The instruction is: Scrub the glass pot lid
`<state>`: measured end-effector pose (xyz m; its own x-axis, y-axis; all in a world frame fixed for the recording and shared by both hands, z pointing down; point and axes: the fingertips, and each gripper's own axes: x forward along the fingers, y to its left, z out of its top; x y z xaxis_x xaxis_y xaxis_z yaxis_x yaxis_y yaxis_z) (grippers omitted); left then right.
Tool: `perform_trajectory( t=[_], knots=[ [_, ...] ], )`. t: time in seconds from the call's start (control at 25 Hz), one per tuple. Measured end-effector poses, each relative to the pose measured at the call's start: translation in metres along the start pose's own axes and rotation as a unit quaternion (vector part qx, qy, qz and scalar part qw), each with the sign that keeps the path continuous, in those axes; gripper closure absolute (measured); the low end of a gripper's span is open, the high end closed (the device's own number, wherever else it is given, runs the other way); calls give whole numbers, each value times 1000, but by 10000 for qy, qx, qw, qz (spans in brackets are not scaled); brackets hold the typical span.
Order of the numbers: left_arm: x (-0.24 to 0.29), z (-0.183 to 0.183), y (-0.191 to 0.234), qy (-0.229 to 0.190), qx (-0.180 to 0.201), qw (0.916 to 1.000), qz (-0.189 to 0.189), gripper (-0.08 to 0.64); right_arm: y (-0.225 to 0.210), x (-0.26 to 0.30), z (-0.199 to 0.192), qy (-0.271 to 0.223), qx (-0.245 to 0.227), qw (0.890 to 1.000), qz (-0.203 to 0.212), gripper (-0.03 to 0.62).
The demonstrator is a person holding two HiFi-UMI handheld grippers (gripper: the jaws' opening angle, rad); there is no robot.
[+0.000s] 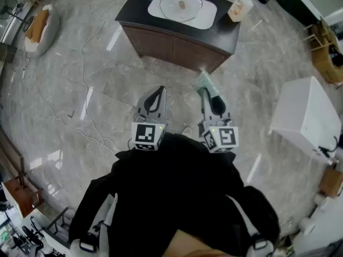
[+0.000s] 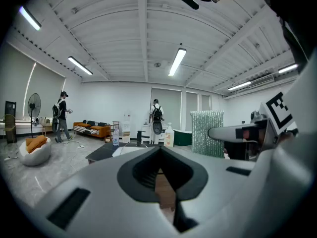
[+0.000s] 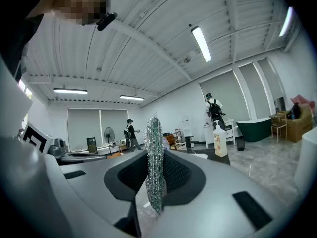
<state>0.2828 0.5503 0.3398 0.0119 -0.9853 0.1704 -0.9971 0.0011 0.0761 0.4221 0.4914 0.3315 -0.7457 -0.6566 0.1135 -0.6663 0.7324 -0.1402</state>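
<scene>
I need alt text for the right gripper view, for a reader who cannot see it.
The right tool grips a glittery scrubbing pad, standing on edge between its jaws. Beyond, a soap bottle stands on a dark counter.

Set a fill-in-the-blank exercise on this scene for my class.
1. Of the left gripper and the right gripper, the scouring pad is clamped in the ____ one.
2. The glass pot lid lies in the white ____.
3. In the head view, the pump bottle stands on the cabinet top, on the sink's ____ side.
Missing words: right; sink; right.
</scene>
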Motion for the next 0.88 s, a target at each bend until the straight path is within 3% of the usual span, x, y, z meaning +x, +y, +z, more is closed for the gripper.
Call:
perform_trajectory(
  t=[0.12, 0.64, 0.88],
  knots=[
    [-1, -2, 12, 74, 226, 9997, -78, 557, 8, 8, 5, -92, 19, 9999, -56, 522],
    [7, 0, 88, 11, 331, 9981, -517, 557, 52, 61, -10, -1, 63, 9982, -590, 522],
    [7, -7, 120, 80, 219, 9976, -648, 557, 84, 81, -11, 85, -290, 9974, -651, 522]
  ],
)
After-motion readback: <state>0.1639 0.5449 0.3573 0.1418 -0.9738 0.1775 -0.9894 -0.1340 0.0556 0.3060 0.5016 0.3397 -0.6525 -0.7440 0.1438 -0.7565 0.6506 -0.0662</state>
